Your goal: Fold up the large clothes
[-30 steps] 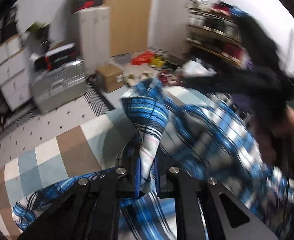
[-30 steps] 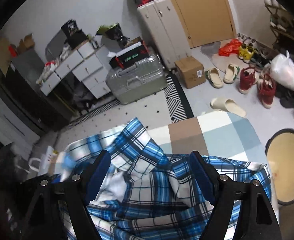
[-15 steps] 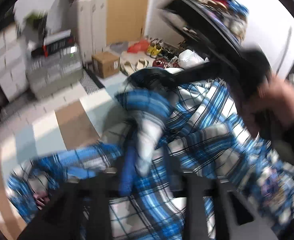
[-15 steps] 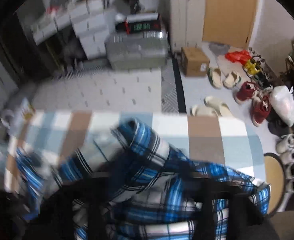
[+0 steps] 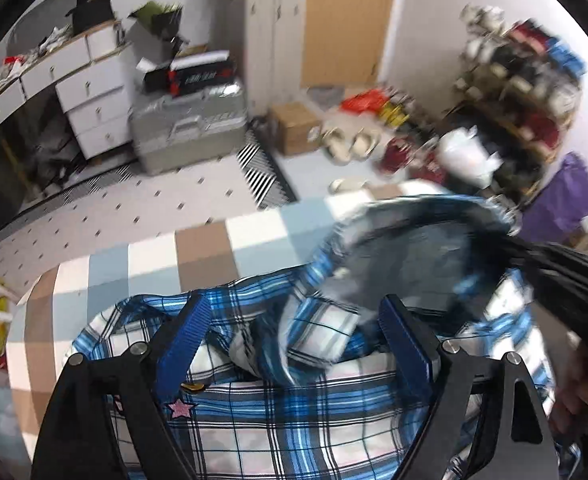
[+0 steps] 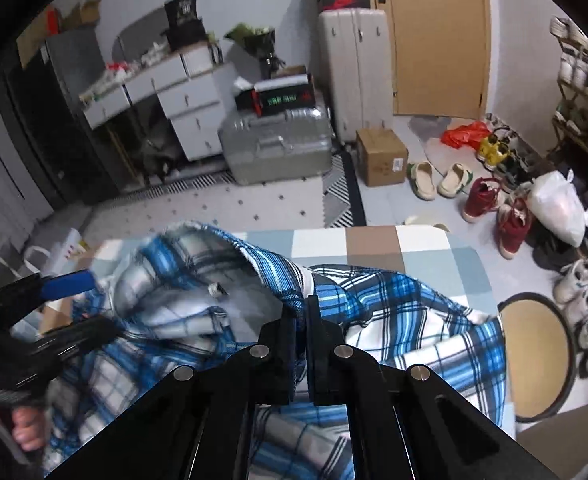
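Shirt [image 5: 294,432]: blue/white plaid w/ black lines; small pink star patch [image 5: 180,409] on it. Table cover [image 5: 197,256]: checked, brown/pale blue/white squares. Left gripper [image 5: 294,320]: black frame, blue pads [image 5: 185,328]. Right gripper [image 6: 305,312]: all black. Floor mat [image 6: 261,204]: white w/ small dark diamonds, black-white striped edge. Suitcase [image 6: 277,148] lying flat: silver-grey; upright one [image 6: 354,72]: cream. Door [image 6: 438,40]: tan. Cardboard box [image 6: 382,156]: brown. Boots [image 6: 494,204]: dark red. Slippers [image 6: 438,178]: beige. Drawers [image 5: 89,104]: white.

Even, soft indoor light, no hard shadows, strong fisheye bending with black corners, motion blur at right of left view, lower left of right view.
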`<action>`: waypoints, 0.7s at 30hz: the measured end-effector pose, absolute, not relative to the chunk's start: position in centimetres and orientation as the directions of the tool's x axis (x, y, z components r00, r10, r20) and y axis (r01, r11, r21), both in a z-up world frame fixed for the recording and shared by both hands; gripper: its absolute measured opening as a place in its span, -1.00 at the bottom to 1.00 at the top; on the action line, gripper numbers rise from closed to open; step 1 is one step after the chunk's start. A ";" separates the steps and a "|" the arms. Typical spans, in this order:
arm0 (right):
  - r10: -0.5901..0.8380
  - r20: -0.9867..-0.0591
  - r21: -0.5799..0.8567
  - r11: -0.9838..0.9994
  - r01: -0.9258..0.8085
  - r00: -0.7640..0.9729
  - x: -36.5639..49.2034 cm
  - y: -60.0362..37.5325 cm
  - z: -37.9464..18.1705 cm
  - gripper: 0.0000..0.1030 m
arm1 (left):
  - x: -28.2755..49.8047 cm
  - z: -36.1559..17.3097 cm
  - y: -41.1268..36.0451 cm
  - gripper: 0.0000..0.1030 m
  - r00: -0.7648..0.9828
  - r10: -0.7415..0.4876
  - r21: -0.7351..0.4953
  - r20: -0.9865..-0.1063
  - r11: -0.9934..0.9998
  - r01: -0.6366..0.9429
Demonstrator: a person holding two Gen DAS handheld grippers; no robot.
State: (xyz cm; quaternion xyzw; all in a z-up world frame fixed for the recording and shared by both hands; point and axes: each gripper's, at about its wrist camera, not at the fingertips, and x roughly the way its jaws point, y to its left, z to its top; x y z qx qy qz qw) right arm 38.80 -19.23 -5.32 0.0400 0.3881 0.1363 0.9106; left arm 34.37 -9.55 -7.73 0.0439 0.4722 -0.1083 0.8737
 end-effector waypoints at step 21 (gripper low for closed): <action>0.426 -0.572 0.337 0.901 -0.272 0.701 27.2 -20.1 0.4 -0.94 | 23.4 -0.4 -8.2 -0.98 0.566 -0.053 0.130 -0.823 0.951 0.279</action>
